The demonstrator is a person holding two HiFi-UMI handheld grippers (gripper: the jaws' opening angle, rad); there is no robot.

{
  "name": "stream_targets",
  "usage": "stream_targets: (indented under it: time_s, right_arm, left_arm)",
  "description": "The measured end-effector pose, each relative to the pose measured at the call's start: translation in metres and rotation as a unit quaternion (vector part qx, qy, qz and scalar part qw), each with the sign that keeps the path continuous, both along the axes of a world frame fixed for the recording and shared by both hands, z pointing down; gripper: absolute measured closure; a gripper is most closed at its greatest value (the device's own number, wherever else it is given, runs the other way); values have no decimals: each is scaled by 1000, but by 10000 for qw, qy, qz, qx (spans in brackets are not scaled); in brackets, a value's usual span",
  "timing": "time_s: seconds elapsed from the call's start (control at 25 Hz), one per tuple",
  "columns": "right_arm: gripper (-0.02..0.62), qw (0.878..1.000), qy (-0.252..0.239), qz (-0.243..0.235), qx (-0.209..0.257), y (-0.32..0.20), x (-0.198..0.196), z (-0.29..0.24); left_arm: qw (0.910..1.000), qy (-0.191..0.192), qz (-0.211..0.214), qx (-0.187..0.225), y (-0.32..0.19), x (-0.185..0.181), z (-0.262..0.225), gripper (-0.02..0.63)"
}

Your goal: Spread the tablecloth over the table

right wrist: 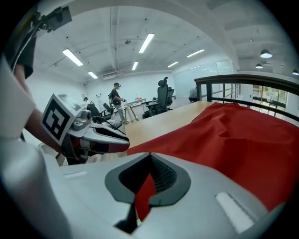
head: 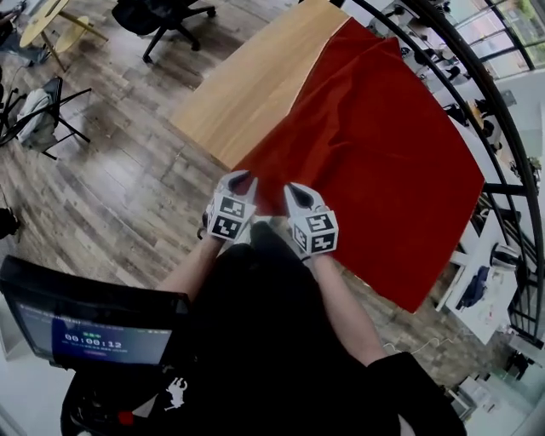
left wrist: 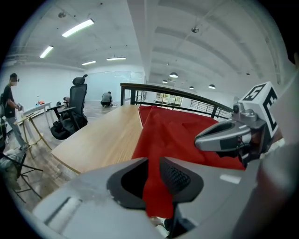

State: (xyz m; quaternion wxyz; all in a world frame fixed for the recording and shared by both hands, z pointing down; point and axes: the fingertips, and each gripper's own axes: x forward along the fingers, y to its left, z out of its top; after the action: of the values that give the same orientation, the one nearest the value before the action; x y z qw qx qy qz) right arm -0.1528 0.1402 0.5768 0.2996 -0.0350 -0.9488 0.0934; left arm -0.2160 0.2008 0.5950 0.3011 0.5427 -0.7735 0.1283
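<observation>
A red tablecloth (head: 375, 153) lies rumpled over the right part of a light wooden table (head: 247, 94), and its near corner hangs off the table's near end. The left part of the tabletop is bare wood. Both grippers hold close together at that near edge. My left gripper (head: 241, 177) has its jaws a little apart, with a strip of the tablecloth (left wrist: 177, 130) running through the gap (left wrist: 153, 161). My right gripper (head: 292, 189) is shut on the cloth edge, and a red sliver shows below its meeting tips (right wrist: 149, 156).
A black railing (head: 477, 94) curves along the table's far right side. An office chair (head: 162, 17) stands on the wooden floor beyond the table. A dark screen (head: 85, 328) sits at my lower left. A person (left wrist: 9, 107) stands far off to the left by a trestle.
</observation>
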Motion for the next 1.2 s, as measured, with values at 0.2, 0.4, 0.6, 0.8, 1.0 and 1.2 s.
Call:
stream_targets:
  time_s: [0.2,0.4,0.6,0.8,1.0,1.2]
  right_arm:
    - [586,9981,581,-166,77,-6,-24,40]
    - [586,9850,1536,754,216,-76,21,82]
    - [586,9953,781,570,40,-101,27,49]
    - [586,9994,343,56,-55,-65,-10,30]
    - [586,9971,228,718,-82,-81,4,18]
    - [586,9915,-73,1219,441,-103,25,-38]
  left_arm:
    - [9991,224,-116,-327,-12,-45,29,413]
    - [9964,389,33,-755,-38,-74,53,408]
    - [9942,407,140,-982,-46,-74,66,470]
    - [9913,405,197,-1235,-42,-67,68,589]
    - [9909,1066,473,-667,-62,-26,4,594]
    - [9682,1884,1643,-102,-116,78,-16,592]
